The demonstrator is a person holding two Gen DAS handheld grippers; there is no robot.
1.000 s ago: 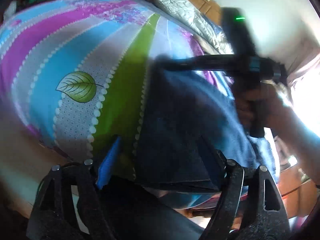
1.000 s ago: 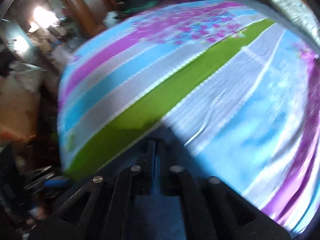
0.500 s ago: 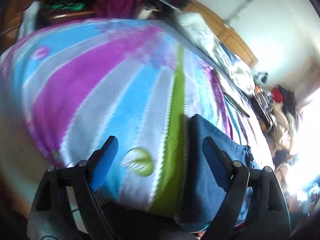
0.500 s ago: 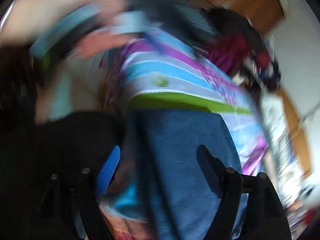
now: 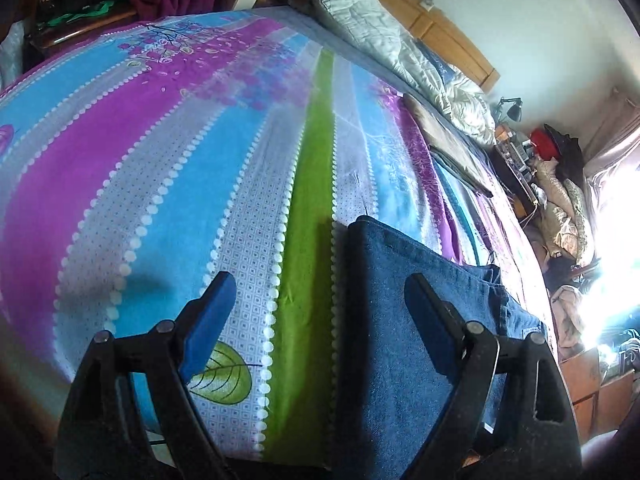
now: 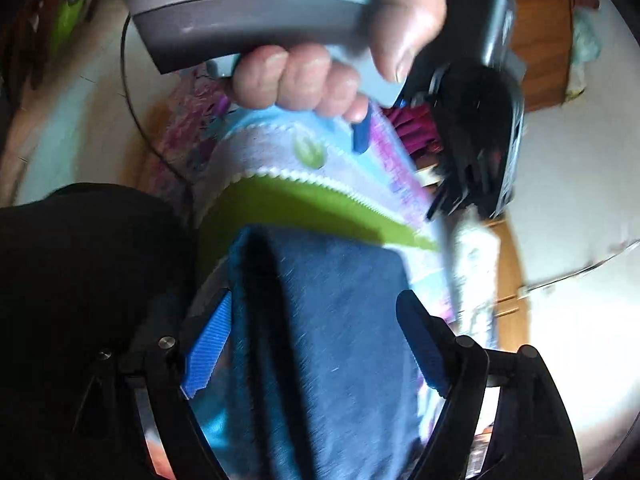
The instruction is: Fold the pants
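Bedspread [image 5: 168,168]: one striped sheet, covering the whole bed; it carries the garment near its front edge.
Quilt [image 5: 384,40]: one pale bundle, lying along the headboard side, well apart from the work.
Pants [image 5: 400,312]: one pair of blue denim, lying as a compact folded rectangle beside the green stripe. A second ago both tools clamped its cloth; now neither touches it, so the fold appears laid down and the task looks close to finished.
Hand [image 6: 320,80]: one visible in the right wrist view, wrapped round the grey handle of the left tool.
Left gripper [image 5: 316,312]: one, jaws spread wide, nothing between the blue pads, hovering above the pants' left edge.
Right gripper [image 6: 316,344]: one, likewise released and empty, above the denim; this view is motion-blurred.
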